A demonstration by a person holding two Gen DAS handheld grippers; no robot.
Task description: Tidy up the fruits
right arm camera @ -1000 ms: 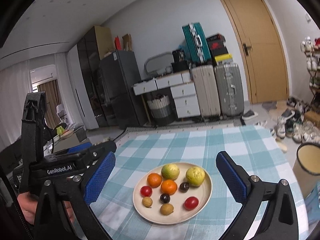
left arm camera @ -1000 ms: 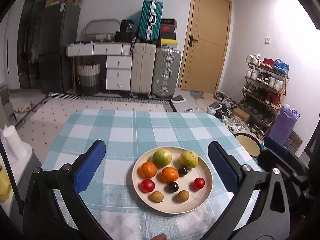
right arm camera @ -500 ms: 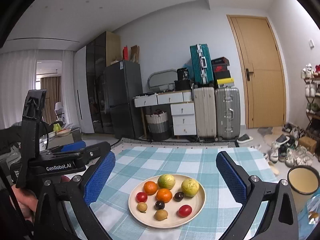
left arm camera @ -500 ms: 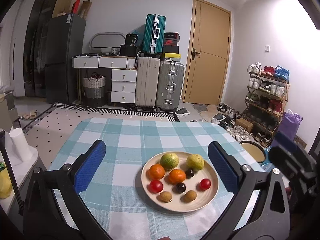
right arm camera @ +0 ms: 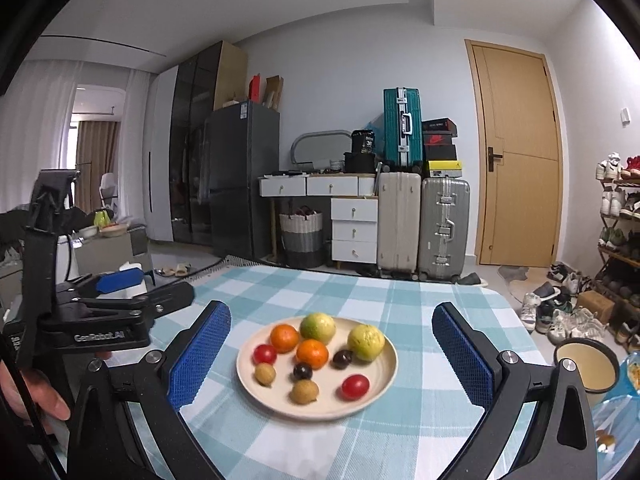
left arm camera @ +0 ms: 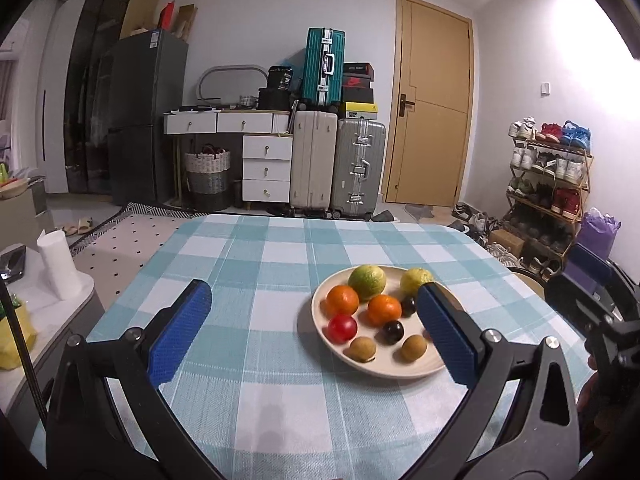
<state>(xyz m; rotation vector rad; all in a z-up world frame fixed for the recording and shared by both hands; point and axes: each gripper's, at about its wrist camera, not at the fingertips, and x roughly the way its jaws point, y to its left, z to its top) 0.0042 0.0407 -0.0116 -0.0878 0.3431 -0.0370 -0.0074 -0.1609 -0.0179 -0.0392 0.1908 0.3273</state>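
1. I see the plate on the table with a checked cloth, a little near of the middle. In the left wrist view it lies to the right.
2. On the plate are two green-yellow fruits at the far side, two oranges near them, two red tomatoes, two dark small fruits and two brown small fruits at the near side.
3. My left gripper is wide apart and holds nothing. Its right finger covers the right part of the plate in this view.
4. My right gripper is also wide apart and empty, with the plate between its two fingers in the view.
5. A hand holds the left gripper body at the left edge of the right wrist view.
6. A round stool stands to the right of the table.
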